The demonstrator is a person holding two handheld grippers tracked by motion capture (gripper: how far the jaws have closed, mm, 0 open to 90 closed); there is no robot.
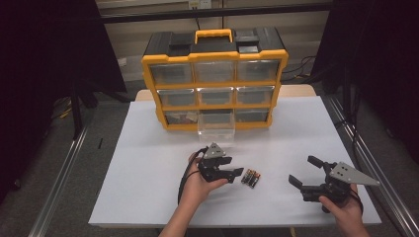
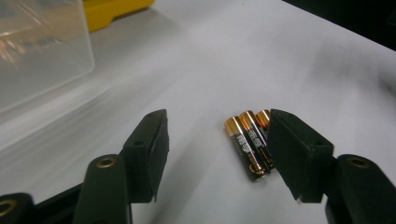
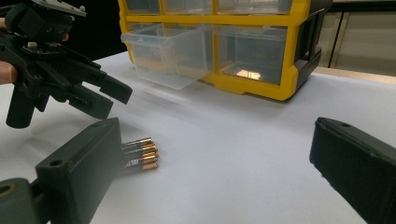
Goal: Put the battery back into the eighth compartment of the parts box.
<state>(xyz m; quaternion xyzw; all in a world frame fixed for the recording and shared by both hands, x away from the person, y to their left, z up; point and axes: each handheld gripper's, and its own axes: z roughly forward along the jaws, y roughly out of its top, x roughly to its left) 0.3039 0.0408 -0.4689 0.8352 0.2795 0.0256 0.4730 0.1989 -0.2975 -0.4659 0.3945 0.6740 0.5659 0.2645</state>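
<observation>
High view: white-covered table with a yellow-and-black plastic drawer cabinet at 12 o'clock.
Clear plastic drawer: bottom-middle one — pulled out toward the table centre.
Three black-and-copper batteries: lying side by side, touching, near the centre.
Left gripper: jaws spread, empty, batteries just beside it at 3 o'clock.
Right gripper: jaws wide apart, empty — well apart from the batteries, at 4 o'clock.

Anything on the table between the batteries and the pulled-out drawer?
Nothing: in the high view, bare white table separates the batteries from the clear drawer. The right gripper view agrees.
</observation>
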